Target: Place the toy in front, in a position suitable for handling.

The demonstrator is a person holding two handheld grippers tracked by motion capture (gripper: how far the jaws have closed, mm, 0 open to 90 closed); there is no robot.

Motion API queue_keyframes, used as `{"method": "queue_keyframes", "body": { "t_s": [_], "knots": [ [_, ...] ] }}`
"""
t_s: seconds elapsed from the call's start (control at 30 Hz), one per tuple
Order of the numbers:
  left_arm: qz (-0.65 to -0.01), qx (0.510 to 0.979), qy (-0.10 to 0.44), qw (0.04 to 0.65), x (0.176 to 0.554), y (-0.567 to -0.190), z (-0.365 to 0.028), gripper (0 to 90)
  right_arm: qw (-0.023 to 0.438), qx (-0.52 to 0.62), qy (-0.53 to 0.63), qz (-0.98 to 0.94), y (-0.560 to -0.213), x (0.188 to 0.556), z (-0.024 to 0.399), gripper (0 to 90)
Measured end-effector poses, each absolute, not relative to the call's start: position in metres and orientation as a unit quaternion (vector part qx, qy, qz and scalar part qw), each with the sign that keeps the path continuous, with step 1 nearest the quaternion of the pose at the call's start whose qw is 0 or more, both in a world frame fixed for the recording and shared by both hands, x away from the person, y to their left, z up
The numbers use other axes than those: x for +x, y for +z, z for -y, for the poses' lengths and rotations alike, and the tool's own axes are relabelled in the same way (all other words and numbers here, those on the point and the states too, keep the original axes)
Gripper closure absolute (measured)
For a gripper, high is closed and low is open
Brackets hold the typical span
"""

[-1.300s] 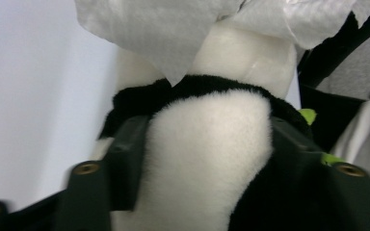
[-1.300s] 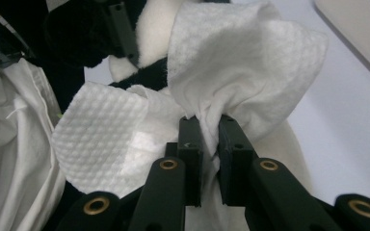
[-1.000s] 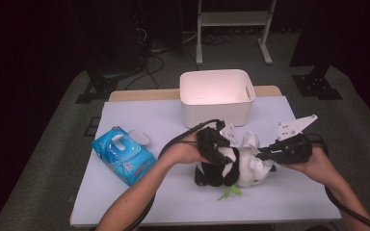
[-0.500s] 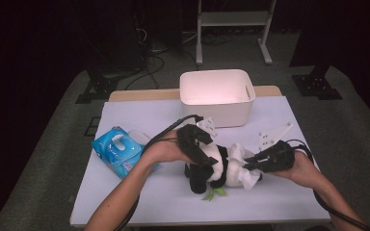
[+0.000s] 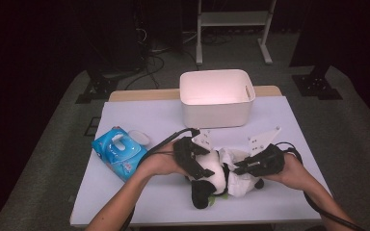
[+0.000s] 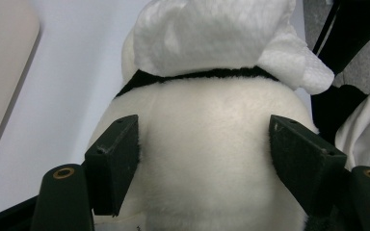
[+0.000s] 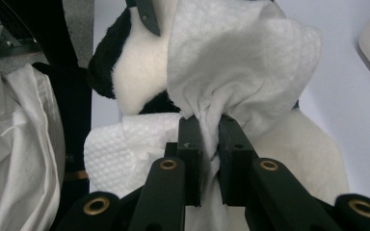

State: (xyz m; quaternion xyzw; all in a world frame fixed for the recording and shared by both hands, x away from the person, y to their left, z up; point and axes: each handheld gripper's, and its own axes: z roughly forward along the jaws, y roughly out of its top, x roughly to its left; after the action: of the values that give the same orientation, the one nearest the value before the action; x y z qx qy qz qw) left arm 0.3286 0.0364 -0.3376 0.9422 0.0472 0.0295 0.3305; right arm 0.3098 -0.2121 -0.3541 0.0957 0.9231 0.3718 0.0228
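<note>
**Left grip reset on the plush panda; wipe still pinched on the right**

I find both hands lower and nearer my edge of the table than a second ago, and the plush panda (image 5: 217,175) has come with them; it now lies on the white table (image 5: 139,115) between the two tools, in front of the bin. My left gripper (image 5: 198,163) has just been opening: in the left gripper view its jaws stand spread on either side of the panda's white body (image 6: 207,159), close against the fur. I cannot tell whether the pads actually press it. I judge this a re-grip to steady the toy.

My right gripper (image 7: 207,130) has its jaws pressed together on a bunched white wipe (image 7: 241,62), which drapes over the panda. The wiping of the toy appears to be under way, not finished.

Containers:
- White bin (image 5: 217,96), behind the toy and well apart from it: what I can see of the interior is bare.
- Blue wipes pack (image 5: 117,151), left of the hands, lid area facing up; a small white object (image 5: 138,137) sits just beside it. I cannot make out the pack's contents.
</note>
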Motion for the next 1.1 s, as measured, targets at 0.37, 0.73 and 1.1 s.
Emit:
{"method": "queue_keyframes", "body": {
  "t_s": [0.37,0.73,1.1],
  "knots": [
    [-0.066,0.944,0.013,0.323,0.331,-0.331,-0.036,18.8,0.013,0.122,0.380,-0.917,-0.363,0.302,0.242,80.7],
    [-0.057,0.945,-0.003,0.321,0.327,-0.340,-0.038,20.5,0.034,0.109,0.378,-0.919,-0.348,0.320,0.224,80.5],
    [-0.069,0.944,-0.007,0.324,0.333,-0.335,-0.045,17.6,0.016,0.110,0.374,-0.921,-0.361,0.314,0.223,80.8]
  ]
}}
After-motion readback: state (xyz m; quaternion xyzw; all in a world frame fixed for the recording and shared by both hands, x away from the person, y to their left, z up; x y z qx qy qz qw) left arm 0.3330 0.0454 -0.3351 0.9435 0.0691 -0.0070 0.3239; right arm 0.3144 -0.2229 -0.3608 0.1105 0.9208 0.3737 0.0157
